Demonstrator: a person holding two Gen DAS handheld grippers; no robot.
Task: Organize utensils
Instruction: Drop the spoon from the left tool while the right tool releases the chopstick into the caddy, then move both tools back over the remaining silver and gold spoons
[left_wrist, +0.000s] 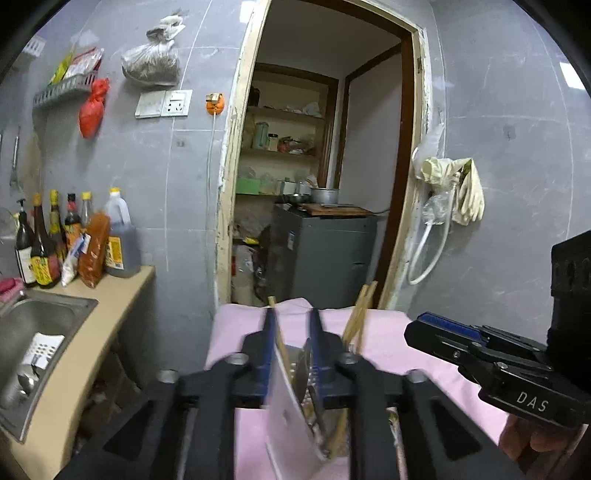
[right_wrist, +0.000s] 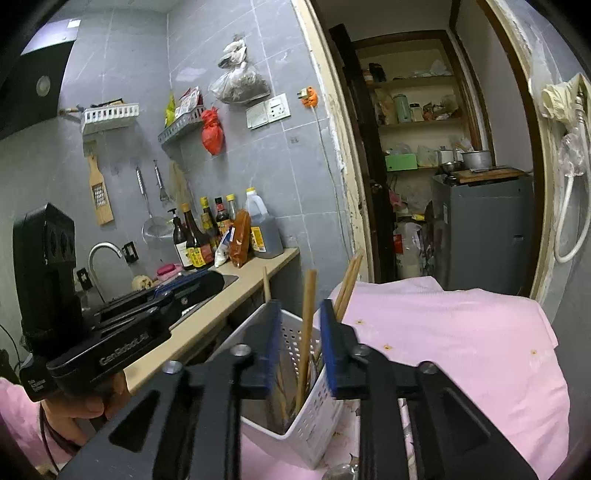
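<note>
Evenly, both claws (right_wrist: 297, 325) slightly downward, parted

Your left gripper (left_wrist: 291, 325) points forward and slightly downward, with both blue-padded fingers (left_wrist: 267, 332) roughly parallel and a narrow gap between them. The jaws stand partly apart; motion blur in the lower part of the left wrist view means you cannot confirm whether the pads press on anything. Your right gripper (right_wrist: 297, 325) holds the same slightly downward attitude, its blue-padded fingers (right_wrist: 328, 332) also parted by a narrow gap. The two grippers sit side by side, near each other, tips aimed the same way. Your left hand (right_wrist: 79, 406) wraps its gripper's handle from below, fingers curled. Your right hand (left_wrist: 532, 435) is only partly visible beneath its gripper.
</note>
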